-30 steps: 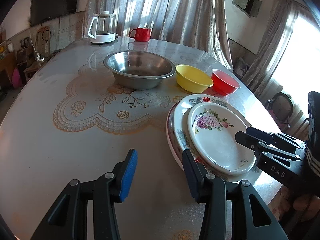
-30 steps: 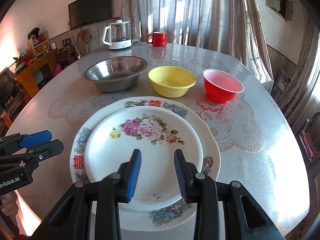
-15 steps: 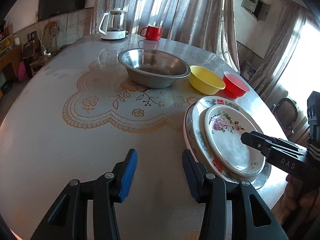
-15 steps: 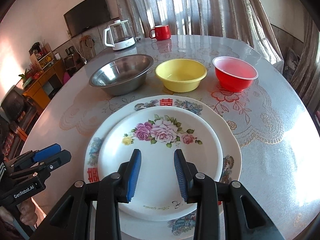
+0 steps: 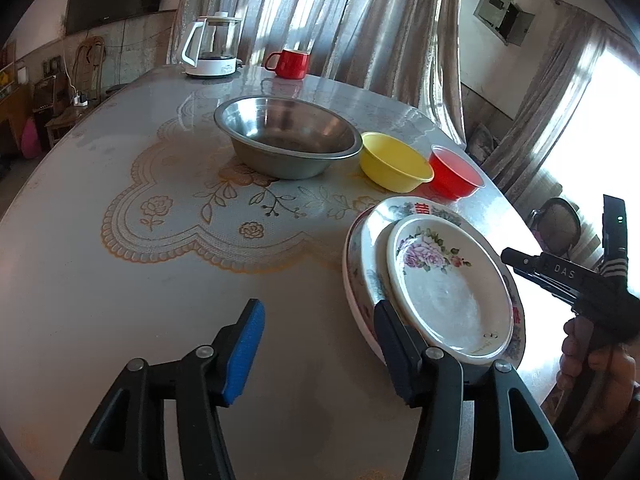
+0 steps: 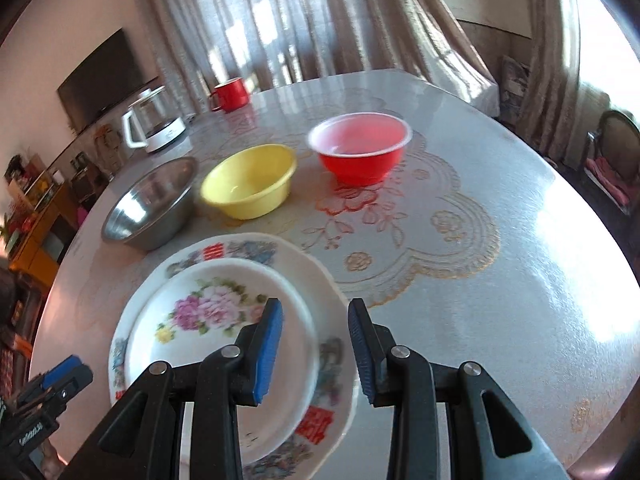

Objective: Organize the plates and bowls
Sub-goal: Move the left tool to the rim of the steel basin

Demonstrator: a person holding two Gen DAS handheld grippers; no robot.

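A small flowered plate (image 5: 444, 292) (image 6: 208, 320) lies on a larger patterned plate (image 5: 360, 264) (image 6: 316, 276) near the table's front edge. Behind them stand a steel bowl (image 5: 286, 140) (image 6: 152, 208), a yellow bowl (image 5: 394, 162) (image 6: 248, 182) and a red bowl (image 5: 454, 176) (image 6: 360, 152) in a row. My left gripper (image 5: 320, 348) (image 6: 60, 376) hovers left of the plates, its jaws opening with only bare table between them. Its right finger overlaps the large plate's rim in view. My right gripper (image 6: 316, 340) (image 5: 508, 256) hangs over the plates' right edge, jaws opening slightly, holding nothing.
A glass kettle (image 5: 212, 54) and a red mug (image 5: 290, 64) stand at the far side of the round table (image 5: 120, 280). A chair (image 6: 612, 148) sits beyond the table's right edge. A hand (image 5: 592, 360) holds the right gripper.
My left gripper's jaws have spread wider. My right gripper has swung to the right and rolled, so the plates now sit left of its fingers instead of centred under them.
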